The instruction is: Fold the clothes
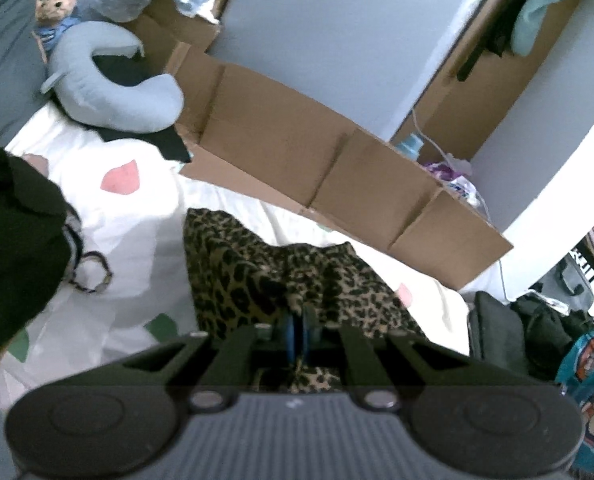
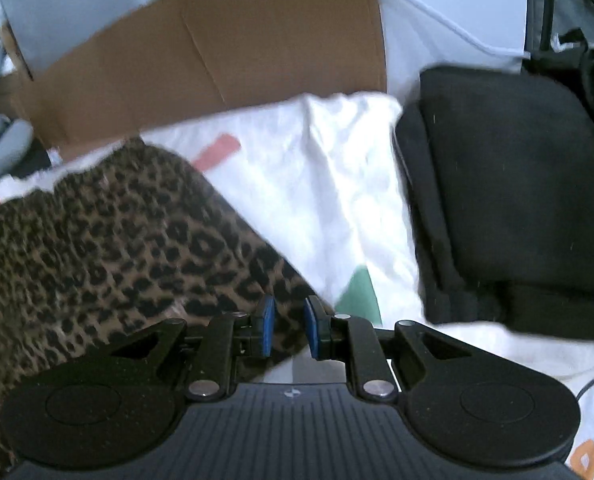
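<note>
The leopard-print garment (image 1: 281, 280) lies on the white patterned bedsheet (image 1: 129, 216) at lower centre of the left wrist view, with one edge bunched upward toward the camera. The left gripper (image 1: 297, 322) has its jaws closed on that bunched fold; the blue pads (image 1: 291, 336) are pressed together with fabric between them. In the right wrist view the same garment (image 2: 97, 248) fills the left half of the frame, its right edge running diagonally down to the right gripper (image 2: 290, 326). The right gripper's jaws stand apart, and leopard fabric lies in the gap between the blue pads (image 2: 268, 328); contact between pads and fabric cannot be determined. A folded black garment (image 2: 509, 200) rests on the bedsheet (image 2: 317, 184) at right of that frame. A flattened cardboard box (image 1: 317, 160) leans across the centre of the left view, with a grey neck pillow (image 1: 113, 84) at upper left and a black item (image 1: 13, 248) at the left edge.
</note>
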Motion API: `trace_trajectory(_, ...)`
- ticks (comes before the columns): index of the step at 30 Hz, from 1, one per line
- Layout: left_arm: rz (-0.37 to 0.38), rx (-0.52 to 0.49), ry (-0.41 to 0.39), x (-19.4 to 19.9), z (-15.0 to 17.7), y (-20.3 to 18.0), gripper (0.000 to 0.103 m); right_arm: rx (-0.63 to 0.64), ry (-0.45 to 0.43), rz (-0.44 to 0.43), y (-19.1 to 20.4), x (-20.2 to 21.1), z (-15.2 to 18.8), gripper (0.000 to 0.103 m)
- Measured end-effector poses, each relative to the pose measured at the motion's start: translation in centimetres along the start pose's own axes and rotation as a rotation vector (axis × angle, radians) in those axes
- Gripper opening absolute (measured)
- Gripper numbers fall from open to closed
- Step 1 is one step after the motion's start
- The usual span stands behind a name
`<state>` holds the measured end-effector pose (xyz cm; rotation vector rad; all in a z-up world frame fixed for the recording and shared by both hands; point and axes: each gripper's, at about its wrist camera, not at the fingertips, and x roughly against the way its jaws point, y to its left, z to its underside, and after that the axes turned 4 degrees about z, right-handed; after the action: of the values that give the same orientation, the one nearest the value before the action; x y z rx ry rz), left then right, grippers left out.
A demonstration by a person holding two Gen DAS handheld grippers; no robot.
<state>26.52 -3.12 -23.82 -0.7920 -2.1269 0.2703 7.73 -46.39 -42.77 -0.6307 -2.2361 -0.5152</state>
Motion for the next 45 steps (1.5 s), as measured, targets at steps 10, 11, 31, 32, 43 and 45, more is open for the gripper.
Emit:
trace_trajectory(10, 0.052, -0.052, 0.019, -2.9, 0.8, -3.9, 0.004, 0.024, -0.012, -0.112, 2.3, 1.7, -1.4, 0.04)
trace_trajectory(11, 0.056, -0.063, 0.026, -3.4, 1.2, -4.3, 0.004, 0.034, -0.015, -0.124, 2.6, 2.0, -1.5, 0.042)
trace_trajectory(31, 0.215, -0.064, 0.097, -9.1, 5.7, -7.5, 0.004, 0.203, 0.0, -0.379, 11.7, 6.3, -0.2, 0.061)
trace_trajectory(32, 0.225, -0.061, 0.102, -9.3, 5.8, -7.7, 0.004, 0.213, -0.001, -0.395, 12.3, 6.6, -0.1, 0.061)
trace_trajectory(43, 0.324, -0.028, 0.175, -11.2, 7.0, -10.3, 0.004, 0.26, -0.027, -0.493, 16.1, 8.2, 0.1, 0.061)
trace_trajectory(45, 0.34, -0.018, 0.186, -11.5, 7.2, -10.6, 0.004, 0.262, -0.035, -0.491, 16.4, 8.3, 0.0, 0.061)
